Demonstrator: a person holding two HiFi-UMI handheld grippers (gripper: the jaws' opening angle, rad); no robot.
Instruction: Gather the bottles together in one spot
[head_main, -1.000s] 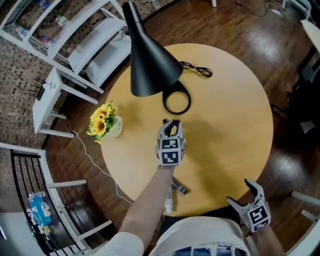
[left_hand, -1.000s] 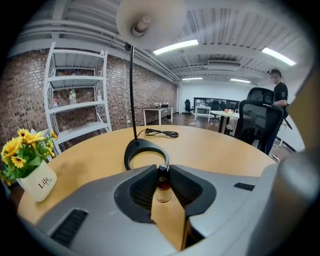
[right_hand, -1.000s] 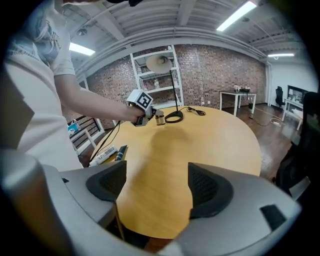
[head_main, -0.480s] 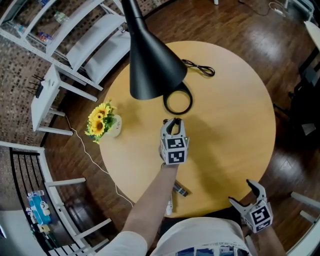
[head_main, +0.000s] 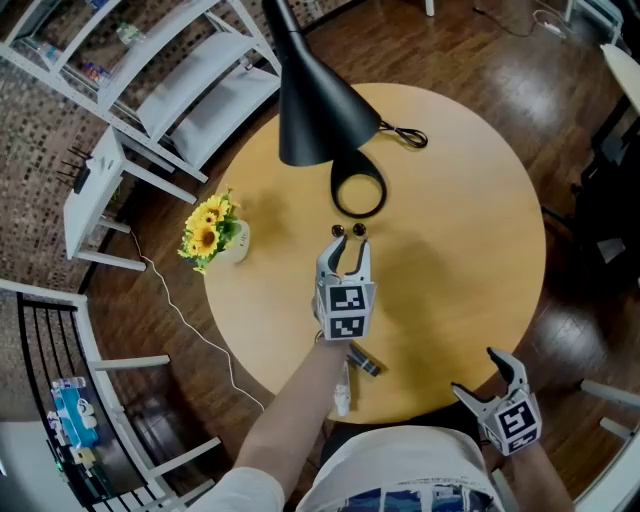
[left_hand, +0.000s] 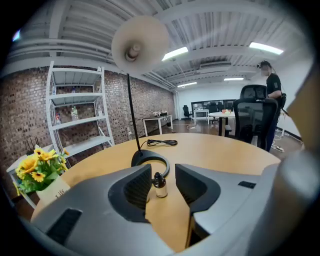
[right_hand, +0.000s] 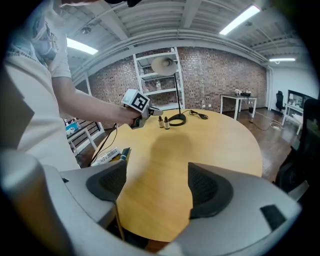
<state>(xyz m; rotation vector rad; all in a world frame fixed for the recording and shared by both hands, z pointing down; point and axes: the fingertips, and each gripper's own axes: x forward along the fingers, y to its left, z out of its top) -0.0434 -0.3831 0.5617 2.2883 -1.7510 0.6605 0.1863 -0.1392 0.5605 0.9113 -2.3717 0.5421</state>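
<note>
The left gripper, its jaws just opened to a medium gap, points at two upright bottles standing untouched just ahead, by the lamp base. What look like two more lie behind it at the desk's near edge, left of the wide, empty right gripper.

Two upright dropper bottles stand on the one round table, and two more small items lie at its near edge. The table also holds one black lamp, one sunflower pot and one cable.
</note>
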